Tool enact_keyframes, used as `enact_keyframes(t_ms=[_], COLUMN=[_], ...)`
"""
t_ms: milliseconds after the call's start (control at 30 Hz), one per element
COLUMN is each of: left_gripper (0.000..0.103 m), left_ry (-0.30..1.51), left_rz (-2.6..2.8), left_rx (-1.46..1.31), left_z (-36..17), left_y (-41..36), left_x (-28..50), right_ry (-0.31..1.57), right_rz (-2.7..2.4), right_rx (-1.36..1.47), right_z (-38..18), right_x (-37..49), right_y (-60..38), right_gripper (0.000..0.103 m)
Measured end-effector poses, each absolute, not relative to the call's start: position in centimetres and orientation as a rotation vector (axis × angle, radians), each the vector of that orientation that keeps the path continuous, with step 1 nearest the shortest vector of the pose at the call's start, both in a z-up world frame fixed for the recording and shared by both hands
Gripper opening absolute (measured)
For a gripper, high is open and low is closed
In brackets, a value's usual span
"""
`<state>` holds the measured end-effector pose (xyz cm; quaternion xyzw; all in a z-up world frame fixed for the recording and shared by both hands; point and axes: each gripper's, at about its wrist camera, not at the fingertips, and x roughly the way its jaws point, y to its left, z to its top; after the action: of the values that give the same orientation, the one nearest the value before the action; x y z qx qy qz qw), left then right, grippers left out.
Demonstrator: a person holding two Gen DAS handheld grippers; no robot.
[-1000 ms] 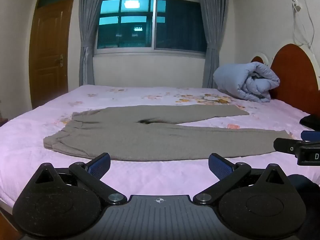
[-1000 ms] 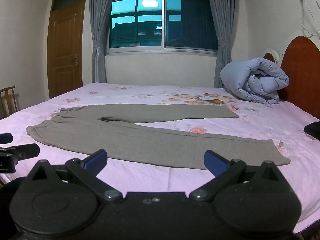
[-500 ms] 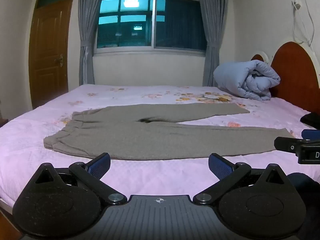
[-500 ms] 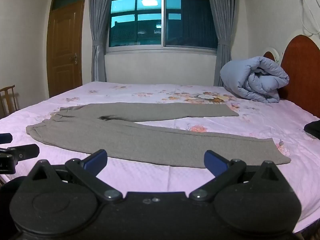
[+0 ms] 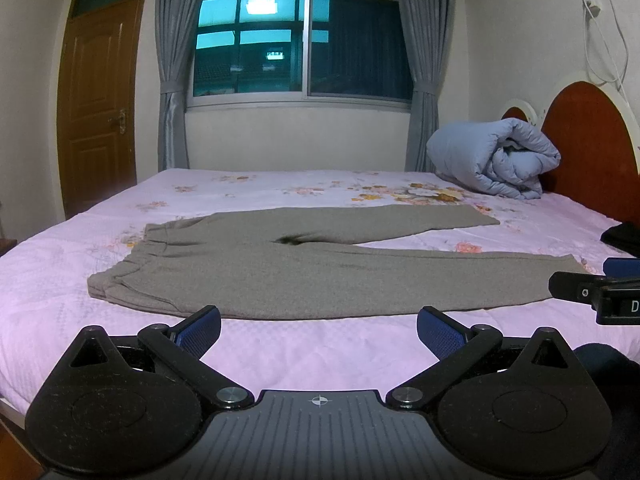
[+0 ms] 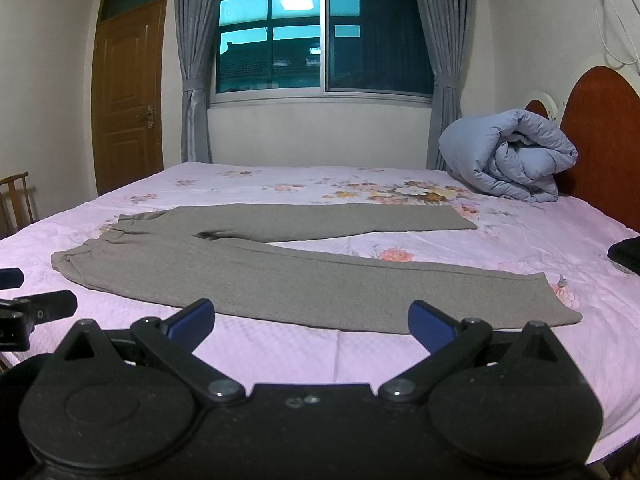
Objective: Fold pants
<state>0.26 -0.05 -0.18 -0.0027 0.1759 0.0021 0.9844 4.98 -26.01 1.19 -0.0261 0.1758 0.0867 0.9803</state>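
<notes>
Grey pants (image 5: 304, 272) (image 6: 280, 276) lie flat on the pink floral bed (image 5: 320, 344) (image 6: 304, 352), waistband to the left and both legs spread apart toward the right. My left gripper (image 5: 319, 330) hovers open over the bed's near edge, short of the near leg, with nothing between its blue pads. My right gripper (image 6: 311, 326) is open too, just short of the near leg's lower half. The tip of the right gripper shows at the right edge of the left wrist view, near the leg's cuff.
A rolled blue duvet (image 5: 494, 160) (image 6: 508, 156) rests by the red headboard (image 5: 588, 140) at the back right. A dark item (image 5: 624, 236) lies at the bed's right edge. A window with grey curtains and a wooden door (image 5: 98, 104) are behind; a chair (image 6: 16, 200) stands at left.
Both views have shifted very slightly; the pants lie as before and both grippers stay open.
</notes>
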Motion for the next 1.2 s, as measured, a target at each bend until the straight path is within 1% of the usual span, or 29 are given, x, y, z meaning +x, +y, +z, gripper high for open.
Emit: enact_keyframes(t_ms=[1200], left_gripper=[0.103], left_ry=[0.353], left_rz=[0.005], left_rx=[-0.004], left_z=[-0.09], left_y=[-0.16], left_x=[0.29], right_ry=[0.358], right_rz=[0.174], right_rx=[-0.054], right_z=[1.08], right_x=[5.12], right_y=[-26.09], right_gripper=[0.097])
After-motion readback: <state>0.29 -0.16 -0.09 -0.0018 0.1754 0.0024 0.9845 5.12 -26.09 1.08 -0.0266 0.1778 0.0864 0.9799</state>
